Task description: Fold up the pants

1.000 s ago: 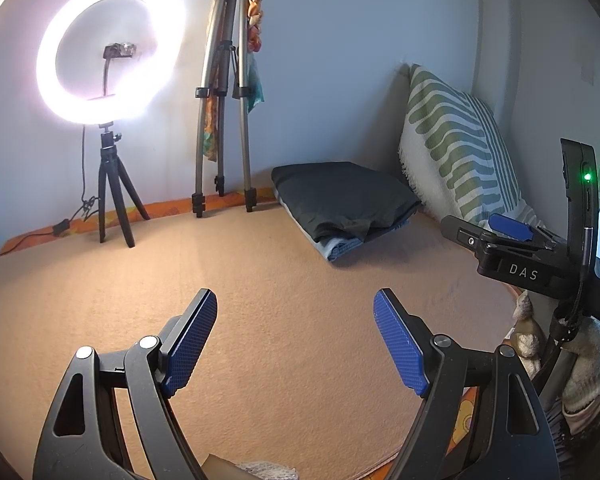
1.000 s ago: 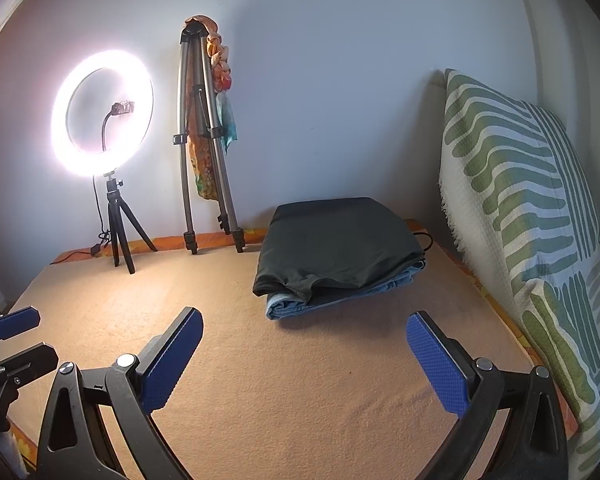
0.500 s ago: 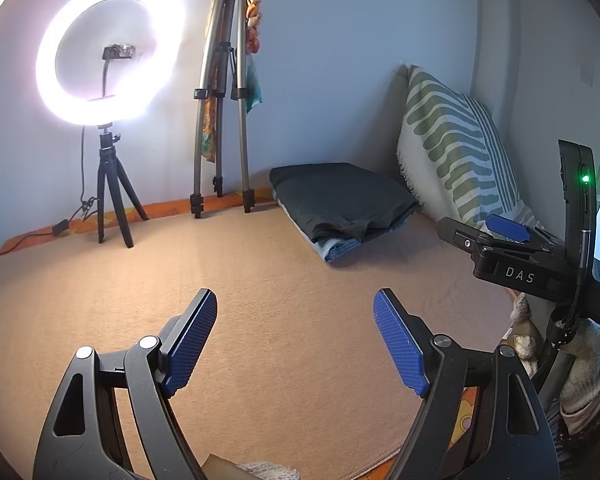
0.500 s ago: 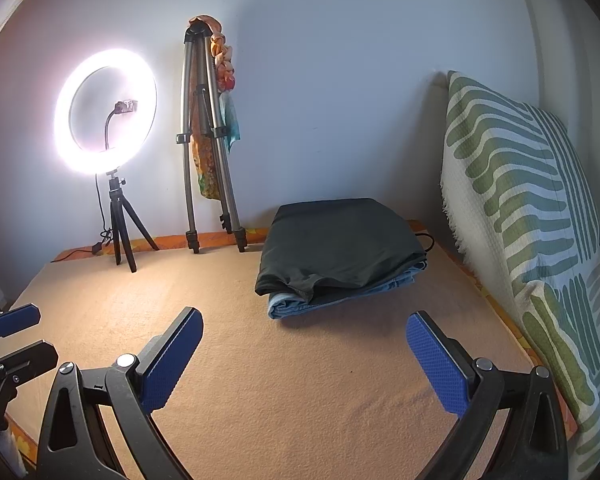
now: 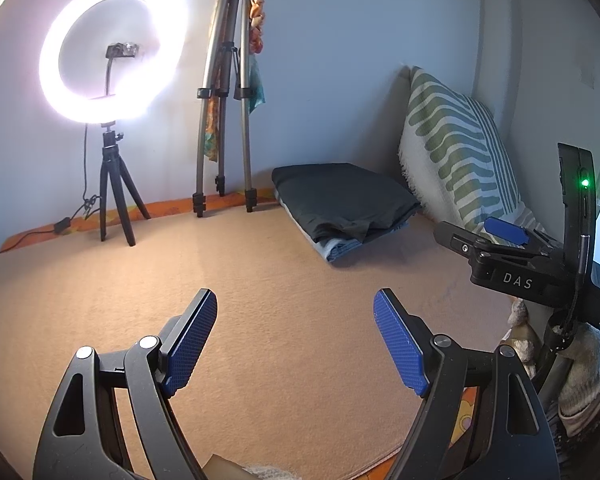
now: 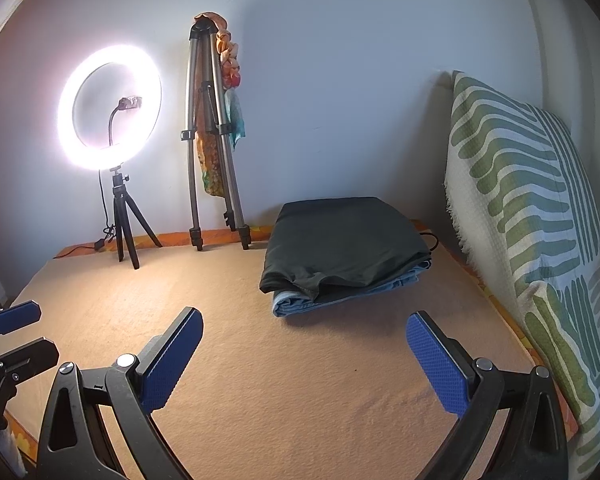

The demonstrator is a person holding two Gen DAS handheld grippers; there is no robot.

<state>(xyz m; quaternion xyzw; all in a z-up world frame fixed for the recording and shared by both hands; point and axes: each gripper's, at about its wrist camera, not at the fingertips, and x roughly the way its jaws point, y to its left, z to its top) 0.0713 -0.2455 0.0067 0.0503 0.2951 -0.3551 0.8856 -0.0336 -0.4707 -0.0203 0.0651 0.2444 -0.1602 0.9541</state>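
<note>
Both hand-held grippers – left (image 5: 295, 338) and right (image 6: 304, 356) – hang wide open over the bare bed (image 6: 300, 380), folded pants (image 6: 342, 246) stacked at the far right.

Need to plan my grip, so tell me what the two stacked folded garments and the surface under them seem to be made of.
Dark folded garment: smooth, matte woven cloth, perhaps cotton; soft creases. Light blue garment beneath: looks like denim, faded blue with thick folded edges. Peach surface: napped, towel-like fabric, fuzzy and non-reflective.
</note>
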